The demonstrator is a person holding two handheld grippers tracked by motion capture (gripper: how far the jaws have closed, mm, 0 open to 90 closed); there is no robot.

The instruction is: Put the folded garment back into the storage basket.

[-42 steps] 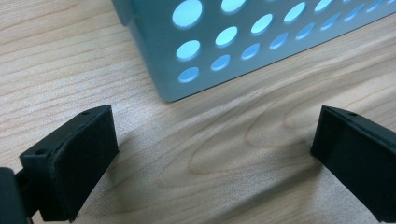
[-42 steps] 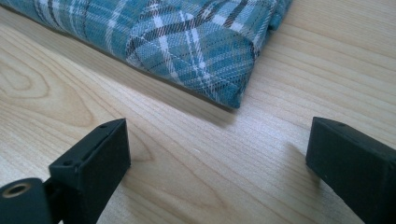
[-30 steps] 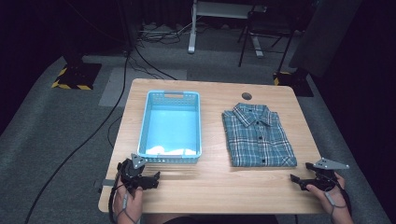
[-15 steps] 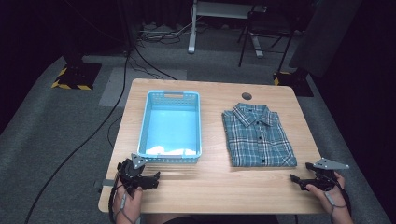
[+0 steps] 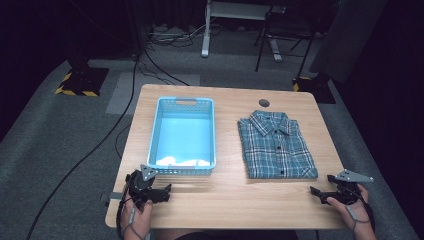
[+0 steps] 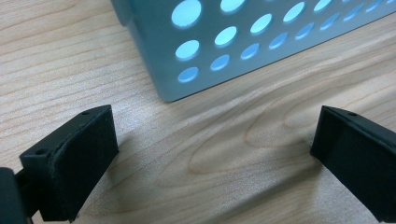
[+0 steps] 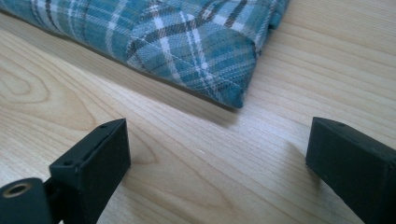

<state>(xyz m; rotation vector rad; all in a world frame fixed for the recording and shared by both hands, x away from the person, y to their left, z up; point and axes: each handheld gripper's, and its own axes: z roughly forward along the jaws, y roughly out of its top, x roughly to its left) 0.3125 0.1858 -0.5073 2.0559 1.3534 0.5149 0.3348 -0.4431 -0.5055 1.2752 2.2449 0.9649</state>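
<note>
A folded blue plaid shirt [image 5: 275, 145] lies on the right half of the wooden table [image 5: 230, 200]; its near corner [image 7: 205, 56] lies just ahead of my right gripper. A light blue perforated basket [image 5: 183, 135] stands on the left half, and its near corner [image 6: 196, 51] faces my left gripper. My left gripper [image 5: 162, 192] rests on the table in front of the basket, jaws wide apart and holding nothing. At the table's right front edge my right gripper [image 5: 320, 194] is open too, a short way from the shirt's near right corner.
A small dark round hole [image 5: 264, 103] sits in the table behind the shirt. Something white [image 5: 182, 162] lies in the basket's near end. Beyond the table are grey floor, cables [image 5: 150, 65], a desk leg [image 5: 206, 30] and a chair base [image 5: 280, 45].
</note>
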